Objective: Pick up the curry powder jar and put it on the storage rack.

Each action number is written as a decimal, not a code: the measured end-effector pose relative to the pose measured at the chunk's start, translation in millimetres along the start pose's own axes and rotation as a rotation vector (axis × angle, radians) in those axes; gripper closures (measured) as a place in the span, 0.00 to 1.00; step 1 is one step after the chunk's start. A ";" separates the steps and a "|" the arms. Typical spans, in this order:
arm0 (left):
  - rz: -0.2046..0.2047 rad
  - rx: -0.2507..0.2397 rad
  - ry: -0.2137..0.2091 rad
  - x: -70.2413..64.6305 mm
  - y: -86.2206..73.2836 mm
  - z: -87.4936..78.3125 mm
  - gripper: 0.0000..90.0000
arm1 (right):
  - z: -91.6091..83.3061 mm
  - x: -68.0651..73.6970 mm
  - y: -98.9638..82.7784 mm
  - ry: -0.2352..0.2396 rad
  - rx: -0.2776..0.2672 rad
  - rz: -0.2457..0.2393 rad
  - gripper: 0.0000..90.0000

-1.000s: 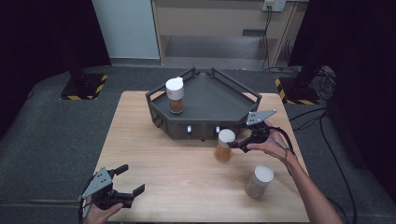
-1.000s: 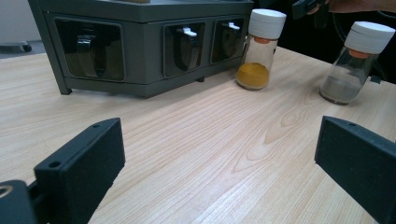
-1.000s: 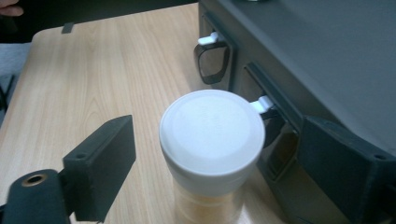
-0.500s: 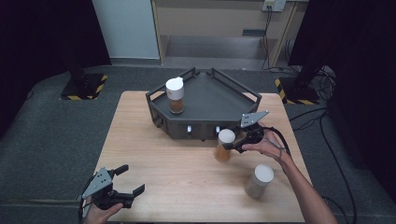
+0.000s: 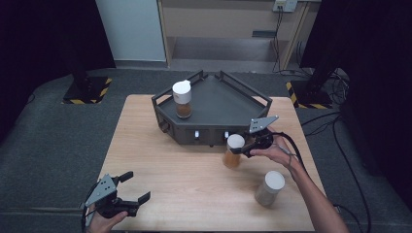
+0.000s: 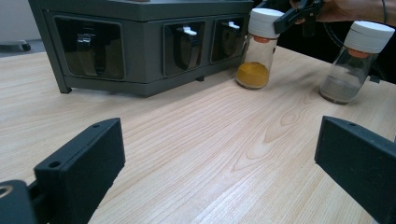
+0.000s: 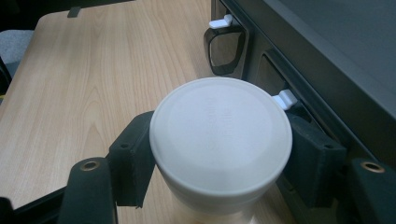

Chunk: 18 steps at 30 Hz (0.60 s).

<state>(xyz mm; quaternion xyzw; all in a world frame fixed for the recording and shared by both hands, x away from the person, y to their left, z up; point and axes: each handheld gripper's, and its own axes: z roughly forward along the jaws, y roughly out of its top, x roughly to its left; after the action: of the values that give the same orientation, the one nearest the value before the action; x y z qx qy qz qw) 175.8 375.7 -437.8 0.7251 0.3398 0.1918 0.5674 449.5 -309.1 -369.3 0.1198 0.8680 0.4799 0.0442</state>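
Item 1, right gripper (image 5: 241, 149): at right centre of the table (image 5: 145, 145), just in front of the dark grey rack (image 5: 233, 99). Jaws just closed, now pinching the white cap of the yellow-powder jar (image 5: 232, 152) from both sides, pads pressed flat against the cap rim in the right gripper view (image 7: 219, 140). Grip taken high, at the cap, likely because the cap offers the widest, firmest band and leaves the glass body free for lifting.

Item 2, yellow-powder jar: upright on the table, base down, near the rack's front face, apart from it. Probably bound for the rack's tray, beside the brown-powder jar (image 5: 182, 98) standing upright at the tray's far left.

Item 3, grey-powder jar (image 5: 269, 188): upright, near right of the table, well apart from the rack, untouched.

Item 4, left gripper (image 5: 127, 192): at the near left edge, jaws spread wide with nothing between them, pointing across the bare wood; seemingly parked.

Hard to make out: body and contents of the yellow-powder jar hidden under its own cap in the right gripper view; purpose of the small white tabs (image 7: 220, 21) on the rack front unclear; contact of the jar's base with the table not fully certain from above.
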 end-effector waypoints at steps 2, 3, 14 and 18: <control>0.000 -0.001 0.000 0.1 0.0 -0.2 0.01 | 0.0 0.1 0.0 0.000 0.000 -0.001 0.37; 0.000 -0.001 0.000 0.0 0.0 -0.2 0.01 | 0.0 0.4 0.0 -0.001 0.000 -0.002 0.37; -0.001 0.000 0.001 0.1 0.1 -0.7 0.01 | -2.0 2.1 1.2 -0.013 0.005 0.010 0.38; 0.000 0.001 0.000 0.0 0.3 -0.7 0.01 | -2.9 3.4 2.6 -0.018 0.012 0.007 0.38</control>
<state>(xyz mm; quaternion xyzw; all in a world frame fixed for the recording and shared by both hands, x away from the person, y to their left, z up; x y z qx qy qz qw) 175.5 376.2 -437.4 0.7255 0.3400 0.1917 0.5669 446.1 -309.2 -365.4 0.1275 0.8699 0.4739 0.0495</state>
